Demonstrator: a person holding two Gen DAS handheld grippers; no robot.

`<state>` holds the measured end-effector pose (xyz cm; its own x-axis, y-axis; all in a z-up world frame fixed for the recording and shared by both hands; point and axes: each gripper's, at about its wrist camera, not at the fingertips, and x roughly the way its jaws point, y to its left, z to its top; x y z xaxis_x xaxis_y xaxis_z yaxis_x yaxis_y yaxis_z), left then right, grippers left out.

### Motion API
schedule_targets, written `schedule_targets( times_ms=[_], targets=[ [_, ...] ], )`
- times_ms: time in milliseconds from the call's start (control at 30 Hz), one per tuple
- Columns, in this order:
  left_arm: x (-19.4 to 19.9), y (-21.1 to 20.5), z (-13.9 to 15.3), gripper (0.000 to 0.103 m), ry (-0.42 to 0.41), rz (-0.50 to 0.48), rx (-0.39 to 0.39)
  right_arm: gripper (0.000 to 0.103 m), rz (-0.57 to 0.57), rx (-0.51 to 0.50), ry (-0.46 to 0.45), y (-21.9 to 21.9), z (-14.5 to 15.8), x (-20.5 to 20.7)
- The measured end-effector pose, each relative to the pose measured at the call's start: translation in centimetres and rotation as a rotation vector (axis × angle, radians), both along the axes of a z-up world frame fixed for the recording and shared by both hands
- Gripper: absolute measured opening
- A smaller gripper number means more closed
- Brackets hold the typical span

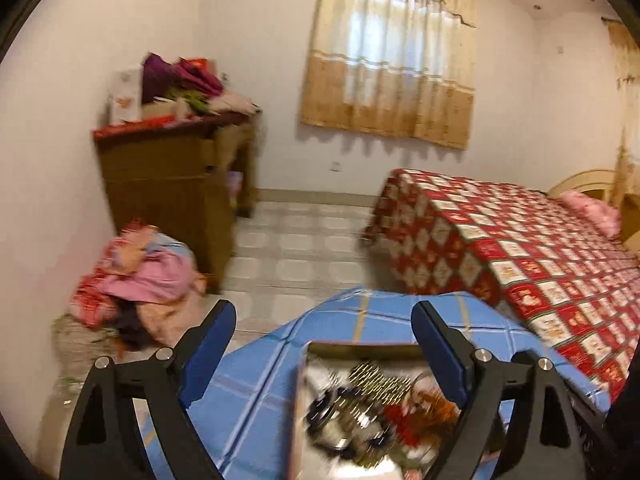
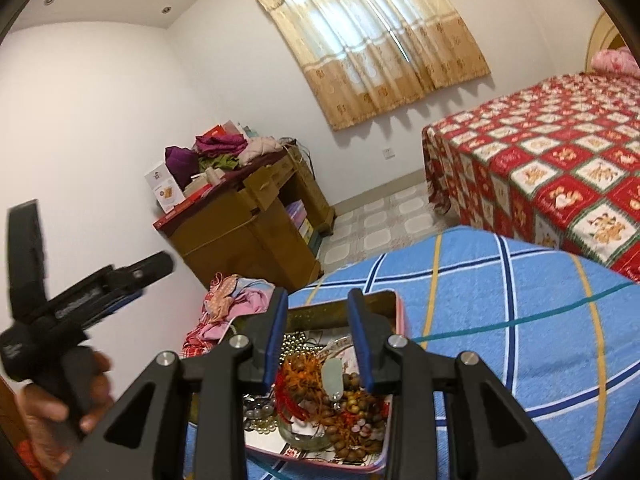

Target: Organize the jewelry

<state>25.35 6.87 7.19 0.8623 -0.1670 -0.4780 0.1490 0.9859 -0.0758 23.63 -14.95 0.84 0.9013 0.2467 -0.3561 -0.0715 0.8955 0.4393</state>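
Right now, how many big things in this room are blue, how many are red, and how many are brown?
Blue: 1, the blue plaid cloth under the square tin of beads.
Red: 1, the red checked bedspread.
Brown: 1, the brown wooden cabinet.
Total: 3

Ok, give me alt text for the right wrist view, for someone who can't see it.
The right tongs, partly open and empty, hover over an open tin of beads and jewelry on a blue checked sheet. At the left edge a hand holds the left tongs up, with a cluttered wooden cabinet and curtained window behind.
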Motion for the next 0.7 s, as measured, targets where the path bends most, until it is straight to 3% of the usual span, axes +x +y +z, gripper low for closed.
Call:
schedule_targets(
  times_ms=[233, 433, 600, 700],
  targets=[
    [-8.6, 1.7, -2.6, 0.089, 0.065, 0.134, 0.024, 0.035, -0.005, -0.056, 0.098, 0.4, 0.0, -6.0],
    [-14.3, -1.1, -4.9, 0.089, 0.125, 0.141, 0.062, 0.035, 0.019, -0.163, 0.156, 1.1, 0.6, -11.7],
    [-17.1, -3.9, -5.3, 0.089, 0.148, 0.155, 0.15, 0.036, 0.004, -0.218, 0.166, 0.7, 1.4, -15.1],
    [-18.8, -4.5, -5.0, 0.089, 0.151, 0.154, 0.121, 0.036, -0.017, -0.224, 0.177, 0.2, 1.6, -16.5]
  ],
)
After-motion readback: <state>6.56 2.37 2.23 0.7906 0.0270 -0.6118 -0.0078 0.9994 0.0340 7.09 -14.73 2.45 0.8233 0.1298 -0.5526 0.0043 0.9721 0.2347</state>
